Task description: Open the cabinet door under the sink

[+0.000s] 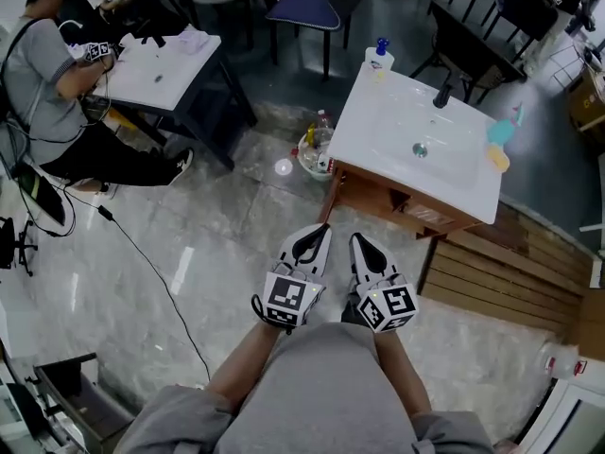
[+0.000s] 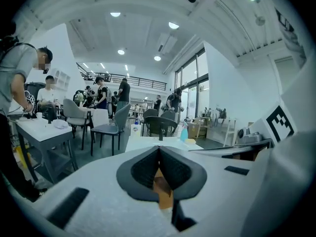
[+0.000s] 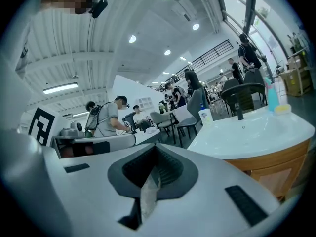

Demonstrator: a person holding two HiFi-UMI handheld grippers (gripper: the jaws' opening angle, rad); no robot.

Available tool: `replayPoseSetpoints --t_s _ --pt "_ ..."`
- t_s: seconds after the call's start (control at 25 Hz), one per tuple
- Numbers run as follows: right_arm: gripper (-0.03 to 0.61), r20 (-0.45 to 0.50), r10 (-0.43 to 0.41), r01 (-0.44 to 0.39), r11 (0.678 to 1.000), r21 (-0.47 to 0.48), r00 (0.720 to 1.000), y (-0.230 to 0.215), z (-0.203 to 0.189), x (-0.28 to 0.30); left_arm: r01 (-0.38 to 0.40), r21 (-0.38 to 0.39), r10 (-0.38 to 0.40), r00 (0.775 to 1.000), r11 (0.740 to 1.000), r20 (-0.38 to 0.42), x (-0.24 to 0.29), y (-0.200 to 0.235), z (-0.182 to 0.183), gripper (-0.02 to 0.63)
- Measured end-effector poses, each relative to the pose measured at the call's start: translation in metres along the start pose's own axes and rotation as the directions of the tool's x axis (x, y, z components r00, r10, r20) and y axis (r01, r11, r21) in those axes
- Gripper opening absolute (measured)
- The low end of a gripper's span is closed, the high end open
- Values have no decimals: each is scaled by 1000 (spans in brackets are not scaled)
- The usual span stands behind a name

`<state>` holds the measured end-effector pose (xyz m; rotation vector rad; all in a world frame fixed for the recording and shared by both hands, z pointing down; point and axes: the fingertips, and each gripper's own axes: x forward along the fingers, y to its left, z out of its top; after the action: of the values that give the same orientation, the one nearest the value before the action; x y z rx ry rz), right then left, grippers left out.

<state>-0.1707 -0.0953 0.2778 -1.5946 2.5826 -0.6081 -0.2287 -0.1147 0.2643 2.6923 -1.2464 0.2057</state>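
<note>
You hold the left gripper (image 1: 319,230) and right gripper (image 1: 357,239) side by side, fingers shut on nothing, the cabinet door (image 3: 279,179) under the sink (image 1: 397,112) just ahead of them, likely poised to reach.

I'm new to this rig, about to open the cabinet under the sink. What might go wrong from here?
Both the left gripper and right gripper are shut, so they may slide off the cabinet door unless opened first. The bowl of bottles on the floor sits at the cabinet's corner; a swinging door or gripper might knock it.
</note>
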Motion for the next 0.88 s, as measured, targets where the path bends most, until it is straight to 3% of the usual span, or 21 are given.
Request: replayPoseSetpoints --t_s 0.4,0.88 --pt "8 107 33 -22 995 -101 994 20 63 2 9 38 -13 996 999 89 -8 0 50 9" --pt "8 141 13 3 994 -113 990 22 71 9 34 46 -39 992 998 120 -4 5 60 9"
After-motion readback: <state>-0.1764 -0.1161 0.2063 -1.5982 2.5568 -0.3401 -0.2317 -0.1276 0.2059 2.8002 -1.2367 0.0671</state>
